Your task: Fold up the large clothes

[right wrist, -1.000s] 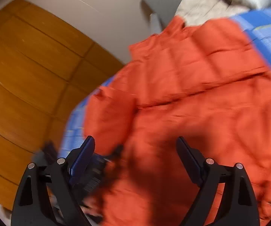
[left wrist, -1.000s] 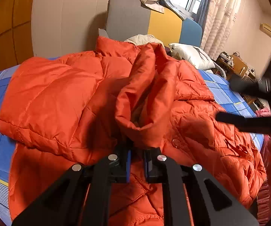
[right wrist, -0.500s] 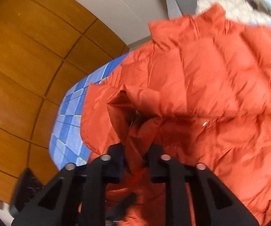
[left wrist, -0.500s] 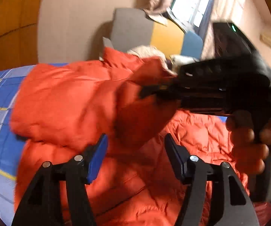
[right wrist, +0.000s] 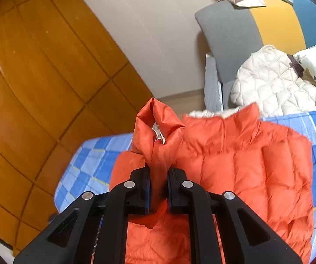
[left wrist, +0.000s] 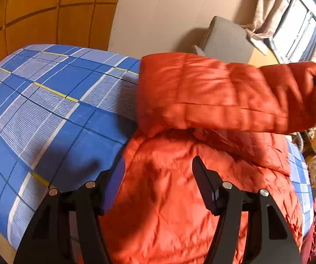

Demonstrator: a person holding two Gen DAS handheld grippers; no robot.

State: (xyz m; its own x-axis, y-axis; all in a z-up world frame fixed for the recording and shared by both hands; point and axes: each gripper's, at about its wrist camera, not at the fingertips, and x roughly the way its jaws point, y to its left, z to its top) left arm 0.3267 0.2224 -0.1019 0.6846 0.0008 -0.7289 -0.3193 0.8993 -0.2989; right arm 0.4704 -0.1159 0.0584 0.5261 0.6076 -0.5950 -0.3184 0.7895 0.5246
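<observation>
An orange padded jacket [left wrist: 179, 176] lies spread on the bed [left wrist: 48, 101], over its blue checked cover, reaching toward the headboard end; the left gripper [left wrist: 158, 176] hangs above the jacket's lower part near the cover's bare side, its jaws wide apart and nothing between them; the right gripper [right wrist: 159, 182] has its jaws nearly together, pinching a bunched fold of the jacket's sleeve [right wrist: 155, 132], which stands lifted above the rest; a cream quilted coat [right wrist: 272, 81] lies beyond the bed's far edge.
</observation>
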